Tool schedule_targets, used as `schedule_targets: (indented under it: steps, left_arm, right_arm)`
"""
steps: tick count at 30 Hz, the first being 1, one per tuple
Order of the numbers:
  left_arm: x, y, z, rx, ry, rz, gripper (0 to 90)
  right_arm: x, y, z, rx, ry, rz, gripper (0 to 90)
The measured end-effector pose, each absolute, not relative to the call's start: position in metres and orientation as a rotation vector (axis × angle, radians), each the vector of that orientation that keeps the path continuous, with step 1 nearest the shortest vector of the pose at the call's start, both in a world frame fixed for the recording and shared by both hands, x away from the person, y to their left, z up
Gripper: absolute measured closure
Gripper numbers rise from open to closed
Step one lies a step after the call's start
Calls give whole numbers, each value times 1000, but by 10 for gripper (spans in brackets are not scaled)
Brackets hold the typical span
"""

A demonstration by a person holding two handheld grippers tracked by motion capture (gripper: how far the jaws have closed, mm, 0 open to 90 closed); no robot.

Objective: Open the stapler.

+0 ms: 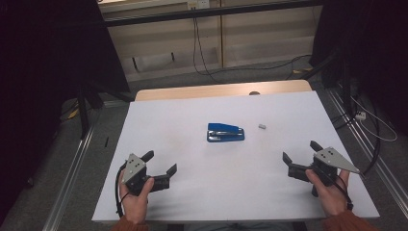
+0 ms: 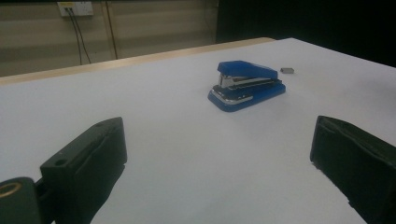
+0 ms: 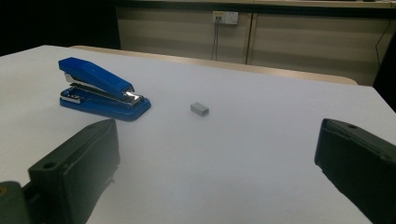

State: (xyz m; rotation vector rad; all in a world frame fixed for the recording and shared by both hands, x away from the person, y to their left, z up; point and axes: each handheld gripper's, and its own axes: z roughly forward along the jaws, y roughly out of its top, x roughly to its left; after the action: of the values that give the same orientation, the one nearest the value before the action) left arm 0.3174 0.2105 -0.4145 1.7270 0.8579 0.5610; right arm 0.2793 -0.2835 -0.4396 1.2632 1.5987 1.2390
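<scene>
Left gripper (image 1: 160,162) and right gripper (image 1: 300,150) held low, well apart, fingers spread wide, empty.

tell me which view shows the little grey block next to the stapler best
The right gripper view: the grey block lies near and sharp there, apart from the blue stapler, its box shape plain. In the left gripper view it is a small sliver beyond the stapler; in the high view, a tiny speck.

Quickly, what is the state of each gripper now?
Left gripper: open, holding nothing.
Right gripper: open, holding nothing.
</scene>
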Motion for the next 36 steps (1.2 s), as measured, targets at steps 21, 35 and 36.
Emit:
schedule_targets:
  steps: [21,35,36]
  left_arm:
    - [319,205,-418,1767,855,542,38]
    - [322,194,-420,1818,822,516,37]
    - [323,194,-420,1819,816,503,37]
  right_arm:
    - [282,-280,-441,1250,1648,1262,0]
    - [284,-270,-442,1202,1712,1268,6]
    - [284,-269,-442,1195,1716,1266,6]
